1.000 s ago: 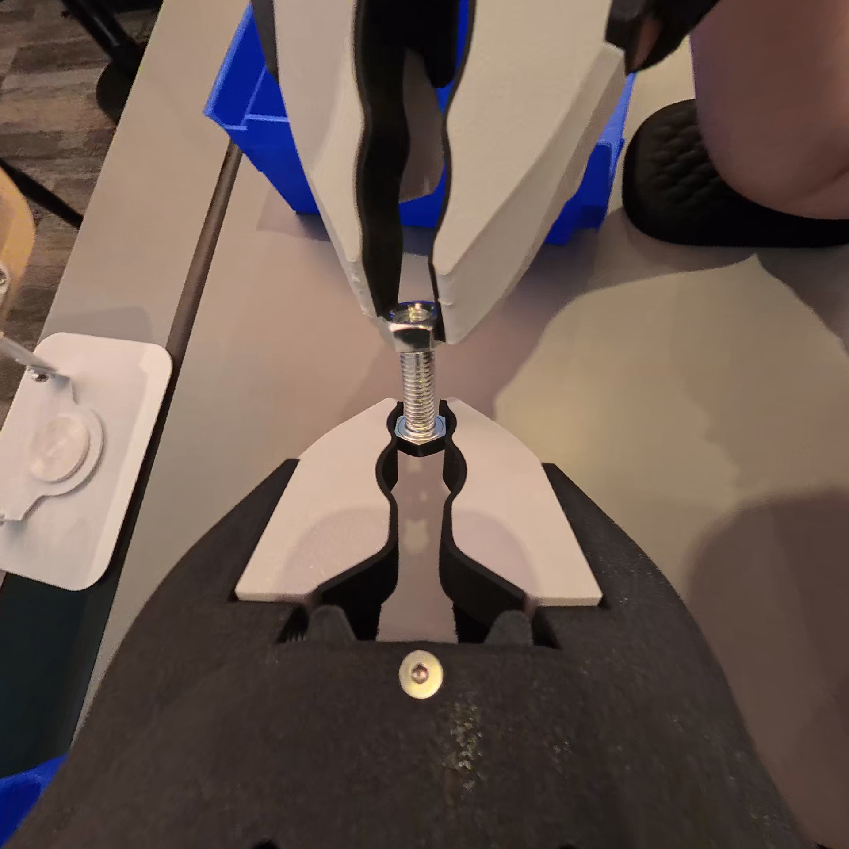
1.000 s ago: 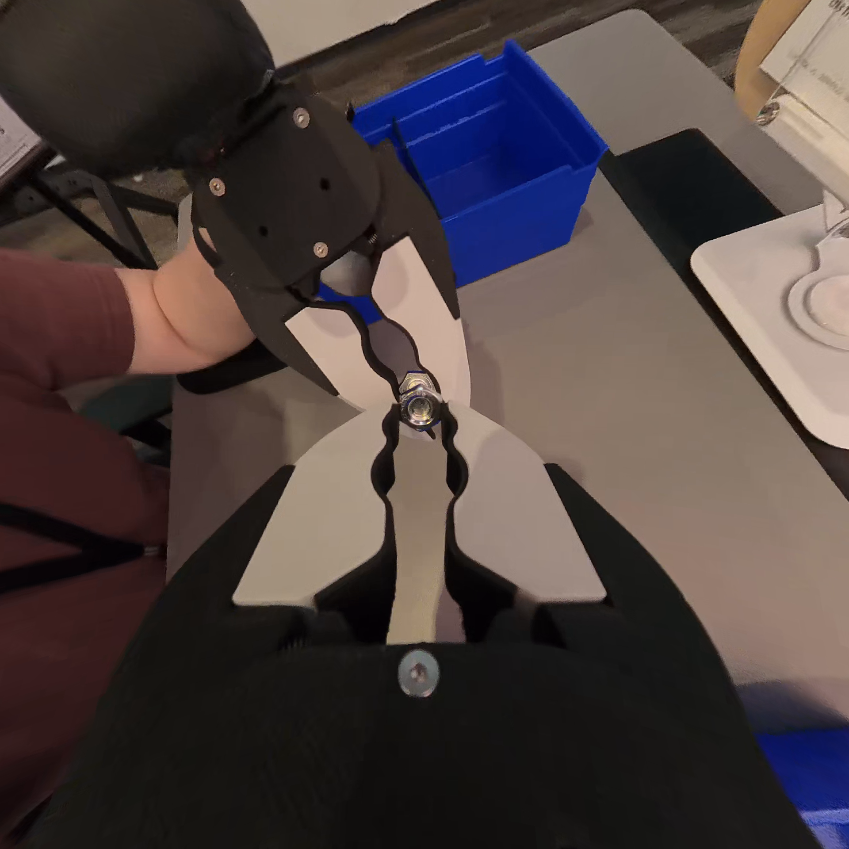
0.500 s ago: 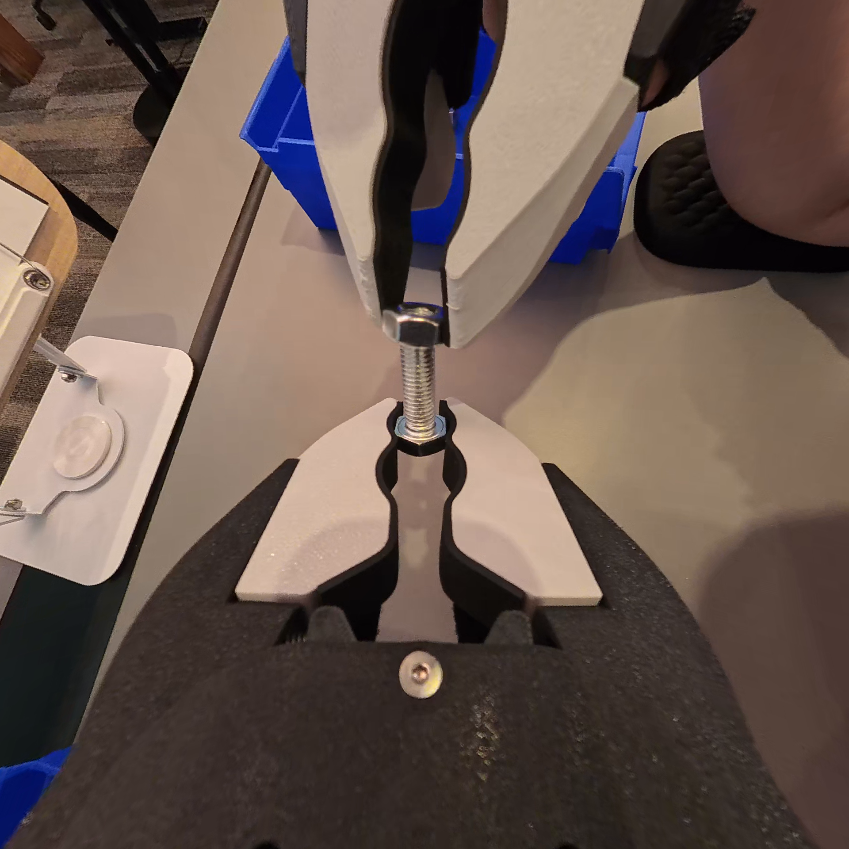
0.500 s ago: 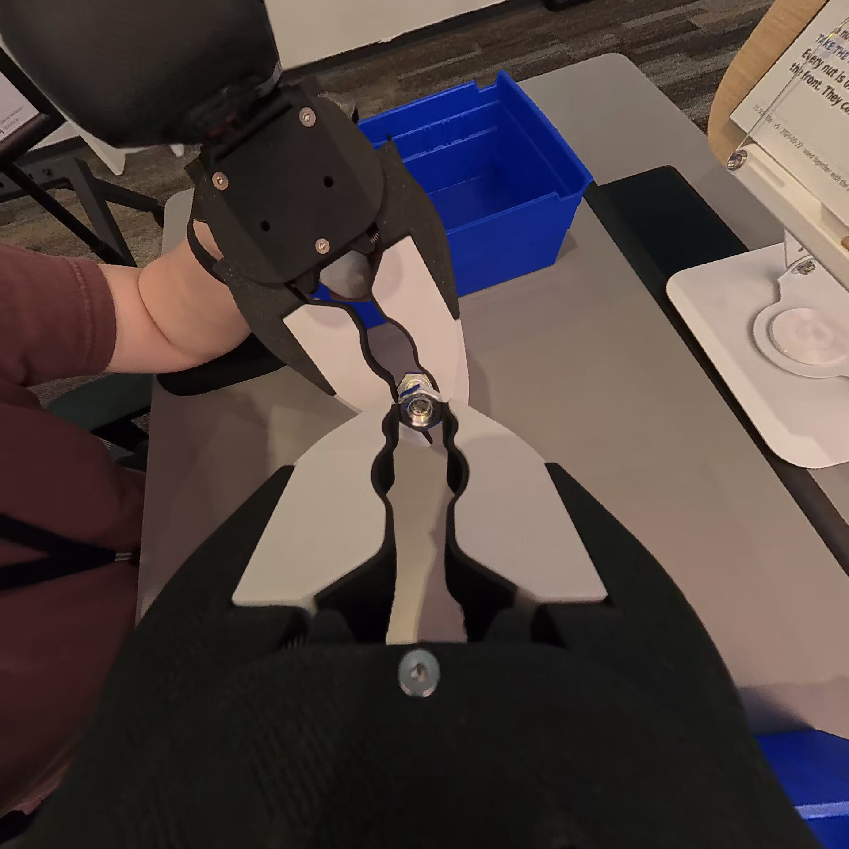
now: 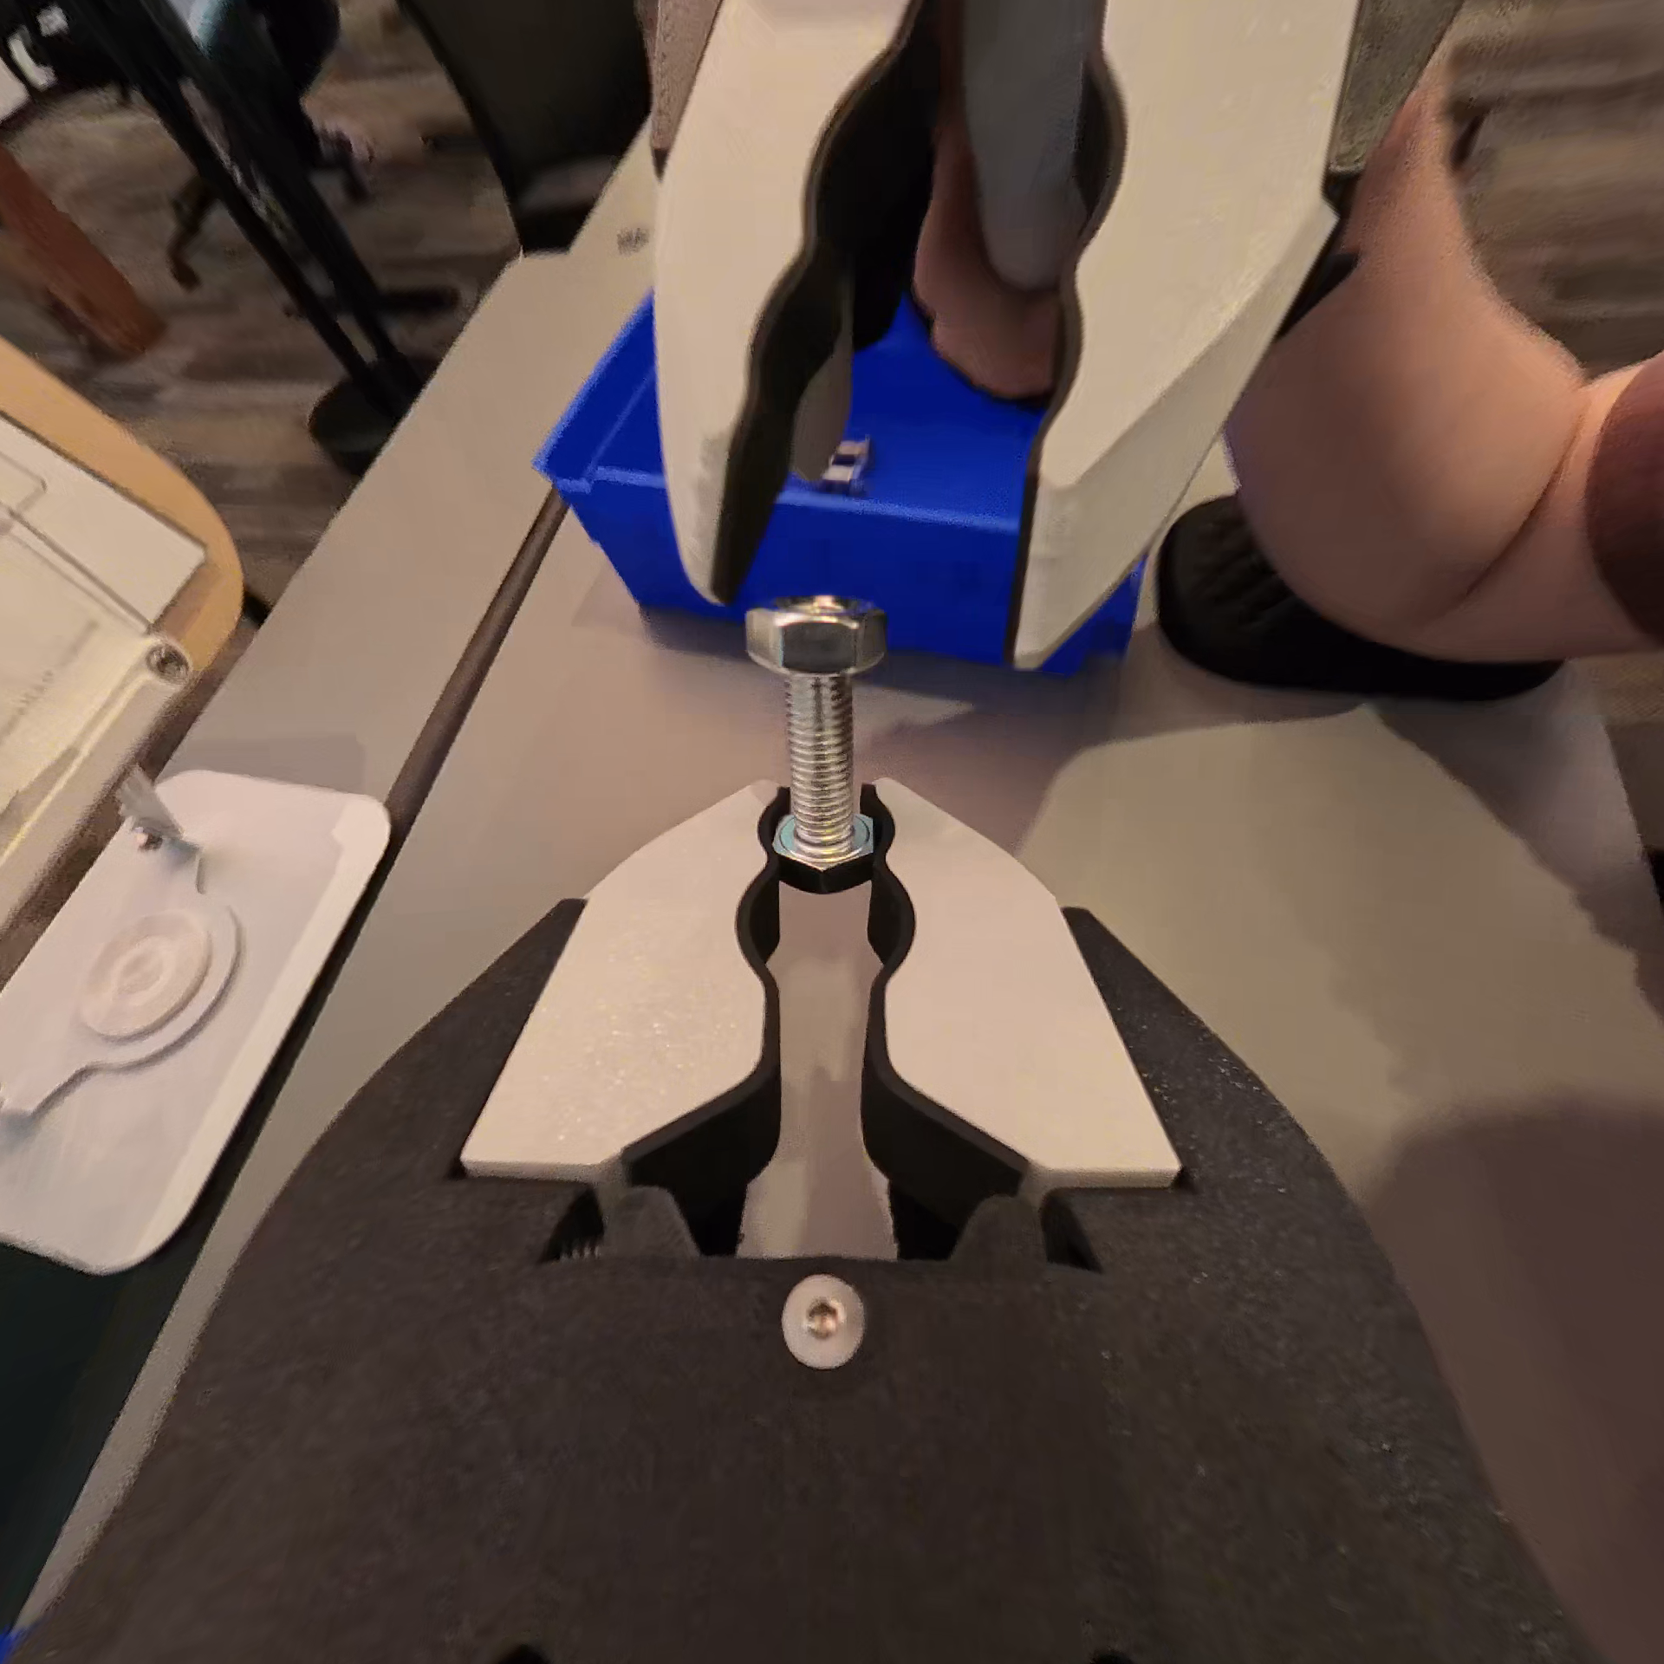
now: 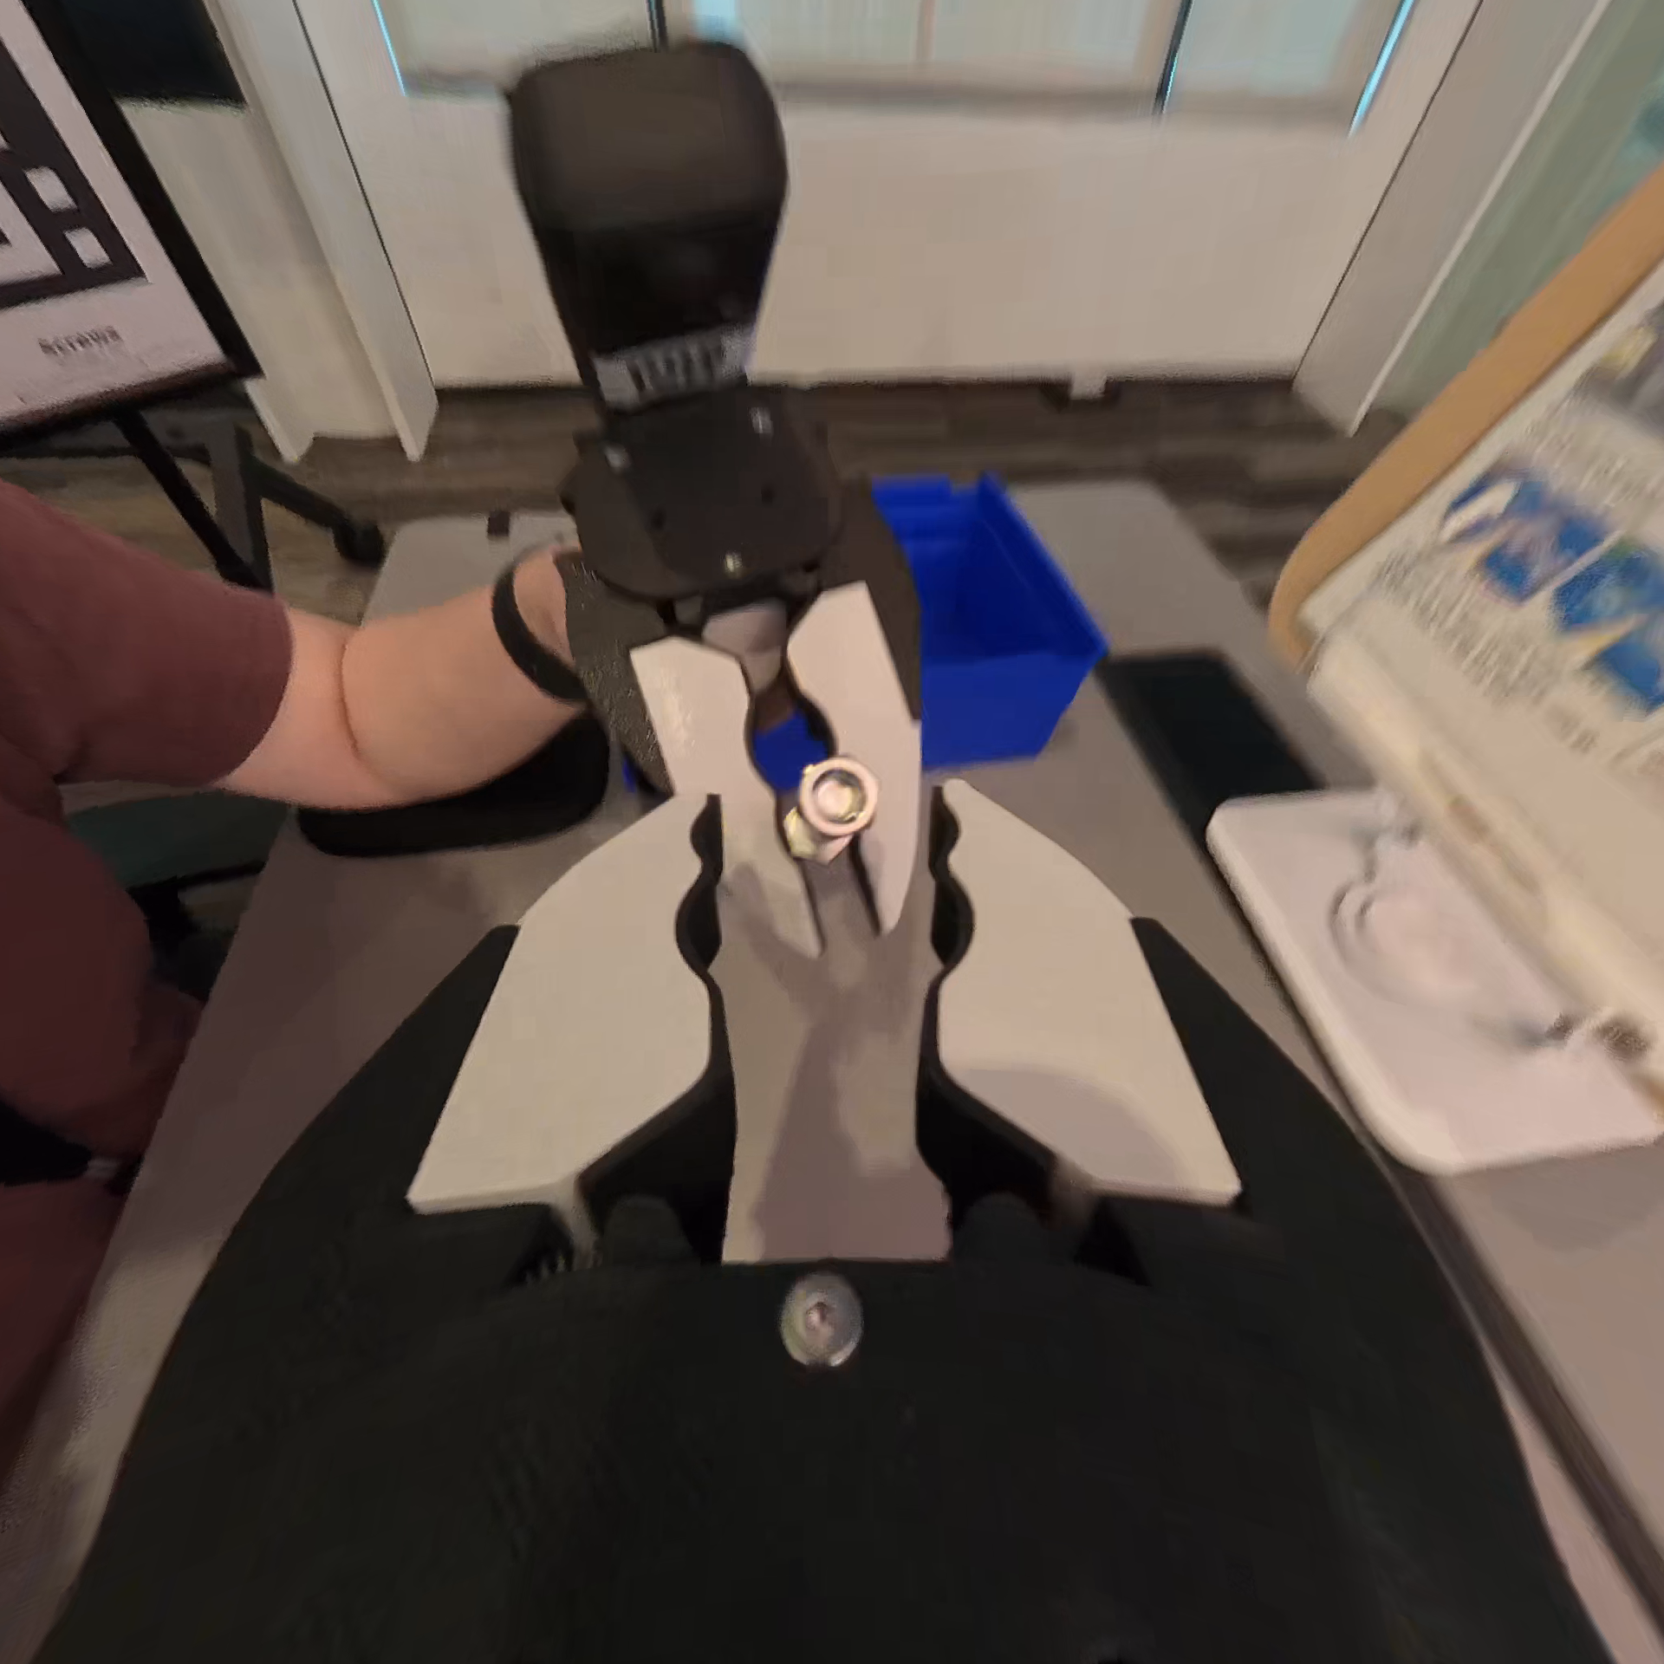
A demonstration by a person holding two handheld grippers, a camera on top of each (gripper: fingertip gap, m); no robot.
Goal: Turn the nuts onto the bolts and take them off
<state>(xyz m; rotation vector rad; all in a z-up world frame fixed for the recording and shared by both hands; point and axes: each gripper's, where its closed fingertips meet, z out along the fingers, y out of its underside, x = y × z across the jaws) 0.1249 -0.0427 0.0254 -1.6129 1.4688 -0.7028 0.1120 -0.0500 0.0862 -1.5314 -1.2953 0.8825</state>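
A silver bolt (image 5: 815,720) is held upright above the grey counter (image 5: 1261,900), hex head uppermost. A nut (image 5: 821,845) is threaded on the lower end of its shank. The nut is clamped between the fingertips of the left gripper (image 5: 821,815), whose white fingers are drawn close together around it. From the right wrist view the same bolt (image 6: 833,806) is seen nearly end-on, tilted toward the camera, with the left gripper (image 6: 846,936) behind and below it.

The right gripper (image 5: 878,612) is seen in the left wrist view directly above the bolt head, its fingers spread well apart and clear of the head on both sides. In its own view the right gripper (image 6: 828,801) is likewise spread, nothing being held between its fingers.

A blue bin (image 5: 900,549) stands behind the bolt toward the far edge of the counter; small metal hardware is visible inside it, too blurred to identify. A black wrist rest (image 5: 1306,630) lies beside the bin, under a person's forearm (image 5: 1396,468). A white stand base (image 5: 162,1008) sits past the counter's left edge.
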